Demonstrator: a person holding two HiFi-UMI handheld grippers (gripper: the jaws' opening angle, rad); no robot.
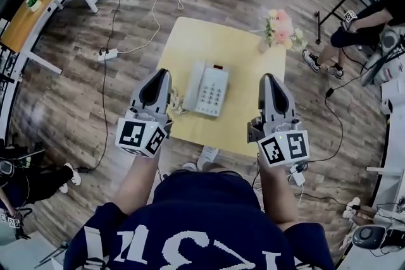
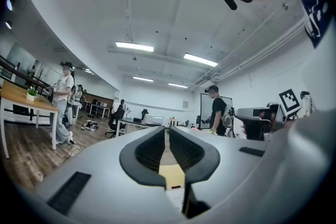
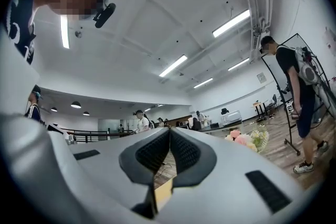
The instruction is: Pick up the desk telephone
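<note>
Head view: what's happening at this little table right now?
A person holds the left hand-held gripper and the right hand-held gripper on either side of the desk telephone, which lies flat on the yellow table, untouched. Both have jaws together and grip nothing. Flowers sit at the table's far right corner.

Person is wearing a navy short-sleeve tee (image 1: 190, 218), white print running along frame bottom. Left gripper (image 1: 161, 74) and right gripper (image 1: 268, 78) are showing grey shells, each carrying black-white marker cubes (image 1: 140, 136).
</note>
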